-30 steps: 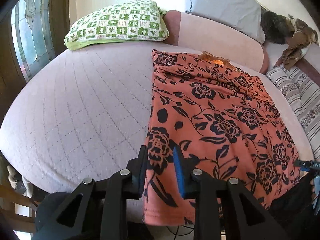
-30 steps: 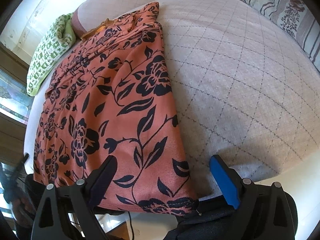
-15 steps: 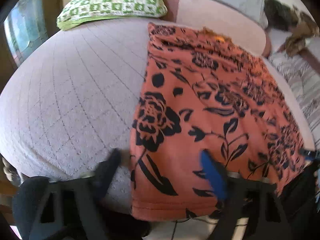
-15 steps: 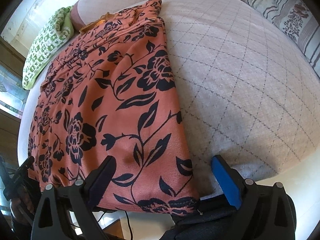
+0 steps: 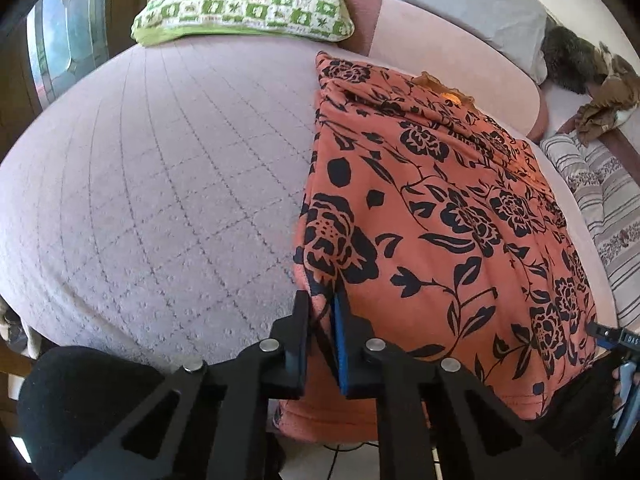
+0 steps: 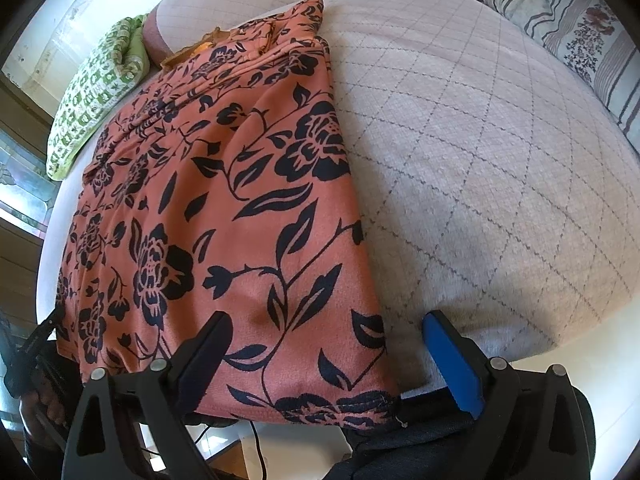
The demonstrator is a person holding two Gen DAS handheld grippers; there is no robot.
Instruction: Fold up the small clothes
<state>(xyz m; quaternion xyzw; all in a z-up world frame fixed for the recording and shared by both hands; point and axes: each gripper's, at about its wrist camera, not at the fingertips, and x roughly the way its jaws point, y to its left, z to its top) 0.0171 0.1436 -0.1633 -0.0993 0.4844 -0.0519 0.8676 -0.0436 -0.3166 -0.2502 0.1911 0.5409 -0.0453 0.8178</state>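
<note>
An orange garment with black flowers [image 5: 440, 216] lies flat on the quilted bed, its hem hanging over the near edge. In the left wrist view my left gripper [image 5: 322, 312] is shut on the garment's near left edge, pinching a fold of cloth. In the right wrist view the same garment [image 6: 224, 208] fills the left half. My right gripper [image 6: 328, 344] is open, its fingers straddling the garment's near right corner at the bed edge. The right gripper also shows at the right edge of the left wrist view [image 5: 616, 340].
The pale quilted bedspread [image 5: 160, 184] spreads left of the garment and to its right [image 6: 500, 160]. A green checked pillow [image 5: 244, 4], a grey pillow [image 5: 472, 4] and a striped pillow [image 6: 568, 20] lie at the far side. A pink bolster [image 5: 440, 52] lies behind the garment.
My left gripper opened, moved in onto the garment's left edge and shut on it. My right gripper stayed open at the right corner and crept slightly forward.
</note>
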